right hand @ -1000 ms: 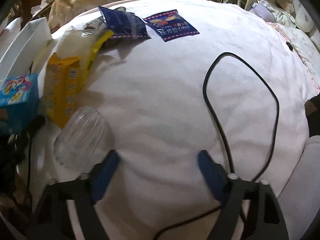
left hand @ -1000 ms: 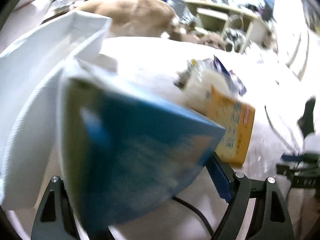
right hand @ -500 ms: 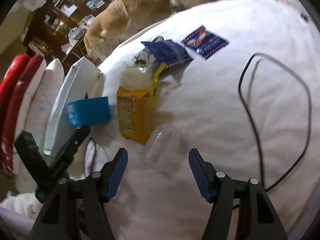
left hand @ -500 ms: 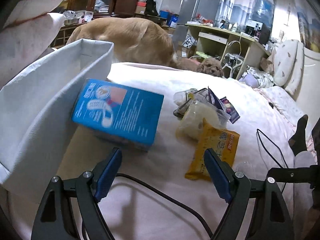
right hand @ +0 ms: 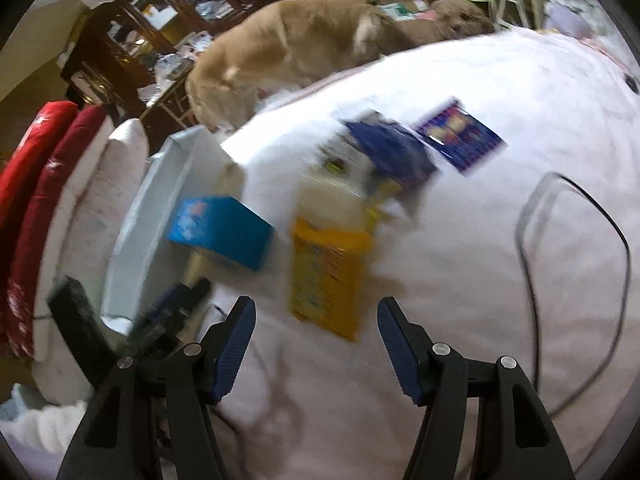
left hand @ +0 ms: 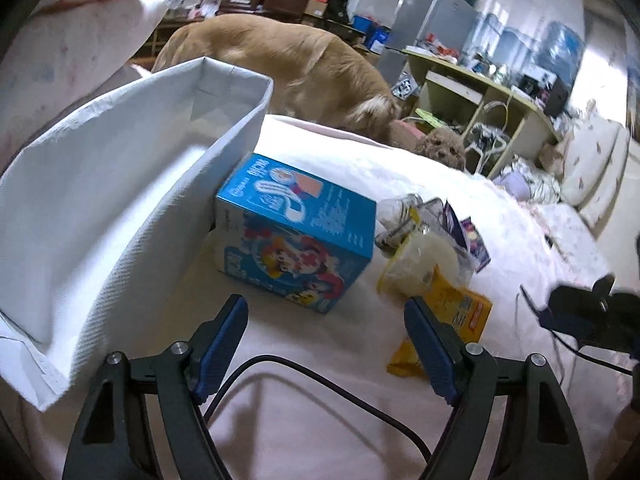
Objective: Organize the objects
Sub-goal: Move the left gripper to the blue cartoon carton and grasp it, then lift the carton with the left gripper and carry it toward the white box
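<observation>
The blue carton point(left hand: 296, 228) lies on the bed just beside the white bin point(left hand: 120, 200), looking light, stiff and smooth-sided, so a grip across its narrow faces seems best. The left gripper point(left hand: 326, 344) is empty, its spread jaws closing slightly; the right gripper point(right hand: 316, 344) hangs half-spread, holding nothing.
</observation>
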A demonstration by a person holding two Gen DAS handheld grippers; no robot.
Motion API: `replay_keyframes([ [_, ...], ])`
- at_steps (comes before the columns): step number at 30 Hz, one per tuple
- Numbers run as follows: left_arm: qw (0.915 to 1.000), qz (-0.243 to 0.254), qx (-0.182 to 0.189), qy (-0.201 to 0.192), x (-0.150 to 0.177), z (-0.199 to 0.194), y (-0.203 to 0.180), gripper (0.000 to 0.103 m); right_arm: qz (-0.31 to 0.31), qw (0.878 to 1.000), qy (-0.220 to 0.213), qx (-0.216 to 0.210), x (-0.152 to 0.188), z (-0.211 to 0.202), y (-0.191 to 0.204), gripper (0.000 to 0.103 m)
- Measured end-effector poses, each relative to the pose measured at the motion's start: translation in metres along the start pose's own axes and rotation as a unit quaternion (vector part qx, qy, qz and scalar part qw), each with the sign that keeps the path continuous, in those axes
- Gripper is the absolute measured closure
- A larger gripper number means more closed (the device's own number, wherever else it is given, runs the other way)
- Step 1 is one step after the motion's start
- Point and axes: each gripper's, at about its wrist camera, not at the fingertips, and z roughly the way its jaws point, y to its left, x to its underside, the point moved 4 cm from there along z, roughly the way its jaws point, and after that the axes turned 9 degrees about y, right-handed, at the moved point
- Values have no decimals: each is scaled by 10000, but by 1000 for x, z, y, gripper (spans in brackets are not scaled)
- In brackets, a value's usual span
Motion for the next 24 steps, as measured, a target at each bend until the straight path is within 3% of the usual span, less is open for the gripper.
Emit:
replay_keyframes([
  [3, 9999, -116, 109, 16, -2, -2, 5, 23, 130, 9994, 266, -154, -24, 19, 24, 41],
  [6, 9999, -87, 106, 37, 1, -5, 8, 23, 240, 9993, 254, -114, -54, 36, 51, 41],
  [9, 9999, -12, 134, 54, 4, -5, 6, 23, 318, 9986, 402, 96, -83, 67, 78, 41],
  [11, 9999, 10, 153, 23, 3, -5, 7, 23, 331, 9963, 729, 326, -95, 97, 89, 41],
  [13, 10000, 37, 6, 19, 0, -4, 12, 30, 408, 9916, 1092, 555, -98, 128, 86, 46],
  [14, 10000, 54, 27, 29, -2, -3, 16, 31, 504, 9893, 1284, 470, -96, 139, 81, 51],
  [16, 9998, 28, 167, 65, -5, -2, 24, 39, 896, 9841, 1479, -405, -91, 153, 67, 49],
  [18, 9995, -57, 301, 86, -10, -2, 30, 44, 1188, 9766, 1535, -929, -88, 158, 49, 49],
  [21, 9990, -125, 433, 3, -20, -7, 32, 44, 1403, 9683, 1544, -1370, -84, 161, 32, 49],
  [24, 9989, 50, 442, -139, -34, -13, 25, 44, 1280, 9697, 1510, -1435, -80, 162, 31, 49],
])
